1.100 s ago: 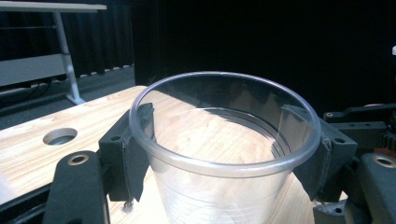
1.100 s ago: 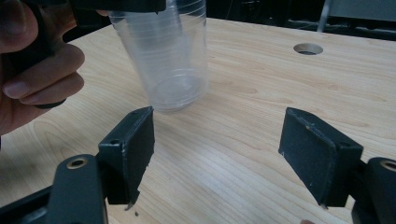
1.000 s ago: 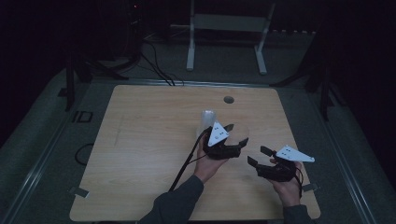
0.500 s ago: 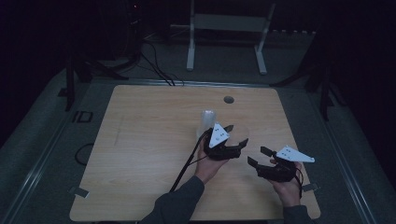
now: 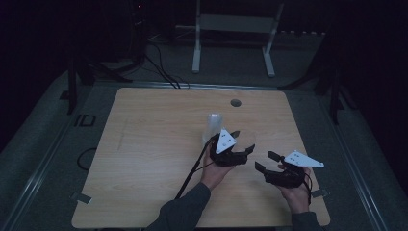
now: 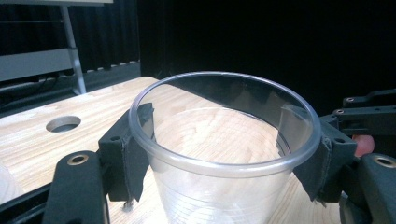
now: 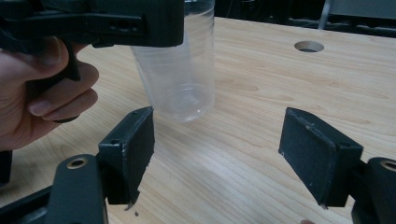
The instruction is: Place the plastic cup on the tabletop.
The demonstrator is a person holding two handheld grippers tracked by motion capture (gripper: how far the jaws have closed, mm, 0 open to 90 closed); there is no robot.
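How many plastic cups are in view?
2. One clear cup is clamped in the left gripper; a whitish cup stands on the table beside it and could be a stack hiding more.

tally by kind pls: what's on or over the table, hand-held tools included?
clear cup, gripped near its rim by the left tool: 1
whitish upright cup or stack, too dim to tell which, standing on the table: 1
tools, the left one plus the open right tool: 2
Total: 4
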